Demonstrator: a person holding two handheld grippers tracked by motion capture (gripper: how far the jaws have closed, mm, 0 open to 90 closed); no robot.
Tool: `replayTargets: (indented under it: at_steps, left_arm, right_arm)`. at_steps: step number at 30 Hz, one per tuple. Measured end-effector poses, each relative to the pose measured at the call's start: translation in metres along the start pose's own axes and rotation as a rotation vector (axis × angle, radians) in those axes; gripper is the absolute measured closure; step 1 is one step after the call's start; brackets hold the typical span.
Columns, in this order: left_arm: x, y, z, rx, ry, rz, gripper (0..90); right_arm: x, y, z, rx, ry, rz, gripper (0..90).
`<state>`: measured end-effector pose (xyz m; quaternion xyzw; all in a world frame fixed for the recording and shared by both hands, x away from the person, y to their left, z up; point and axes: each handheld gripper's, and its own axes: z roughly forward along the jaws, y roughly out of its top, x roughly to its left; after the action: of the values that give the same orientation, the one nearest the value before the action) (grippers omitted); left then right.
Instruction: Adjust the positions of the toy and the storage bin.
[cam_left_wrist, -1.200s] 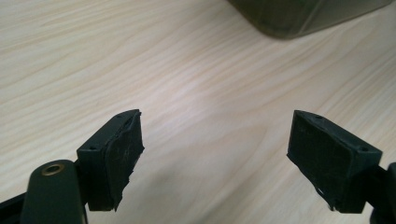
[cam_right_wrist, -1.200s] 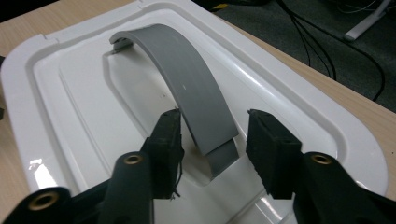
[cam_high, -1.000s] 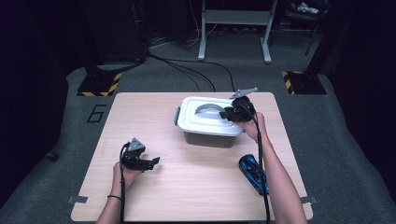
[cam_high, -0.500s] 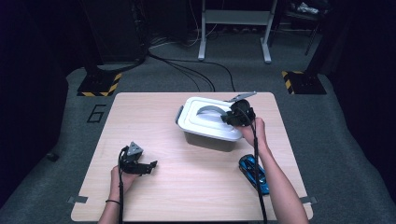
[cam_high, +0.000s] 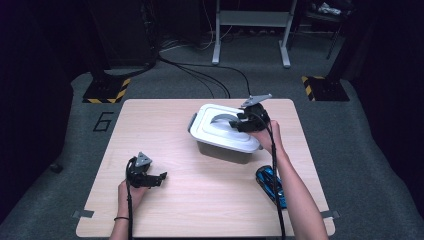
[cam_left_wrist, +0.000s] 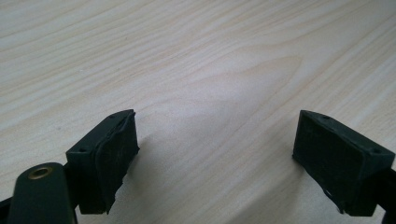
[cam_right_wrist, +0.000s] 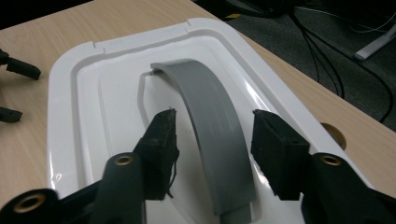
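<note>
Jaws of right gripper (cam_right_wrist: 212, 140) just opening, straddling grey handle (cam_right_wrist: 210, 130) atop white lid (cam_right_wrist: 70, 116), pads clear; handle's long axis runs straight between them. Left gripper (cam_high: 150, 178) open over bench (cam_left_wrist: 196, 56), well apart from lid.

One readable mark

We read a single dark "6" (cam_high: 103, 121) on the grey floor (cam_high: 65, 150), just left of the table (cam_high: 150, 130).
</note>
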<state>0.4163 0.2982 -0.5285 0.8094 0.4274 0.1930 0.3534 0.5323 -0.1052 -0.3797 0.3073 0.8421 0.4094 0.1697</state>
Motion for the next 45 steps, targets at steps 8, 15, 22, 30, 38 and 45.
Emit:
replayTargets:
  at_steps: [8,15,22,30,38,45]
  left_arm:
    - [0.000,0.000,0.000,-0.008,0.000,-0.001,14.5]
    - [0.001,0.000,0.000,-0.009,0.000,-0.002,14.8]
    - [0.000,0.000,0.000,-0.009,0.000,-0.002,14.8]
    - [0.000,0.000,0.000,-0.009,0.000,-0.002,14.8]
    - [0.000,0.000,0.000,-0.008,0.000,-0.002,14.8]
    - [0.000,0.000,0.000,-0.008,0.000,-0.002,14.8]
  right_arm:
    - [0.001,0.005,0.007,0.029,-0.001,-0.024,62.9]
    - [0.006,0.007,0.005,0.068,-0.008,-0.003,63.9]
    - [0.015,0.007,0.000,0.099,-0.054,0.084,63.9]
    - [0.005,0.004,0.002,0.027,0.056,0.052,60.0]
    - [0.005,0.003,0.009,0.056,0.068,0.094,64.8]
    - [0.024,0.011,0.014,0.076,-0.072,0.172,65.7]
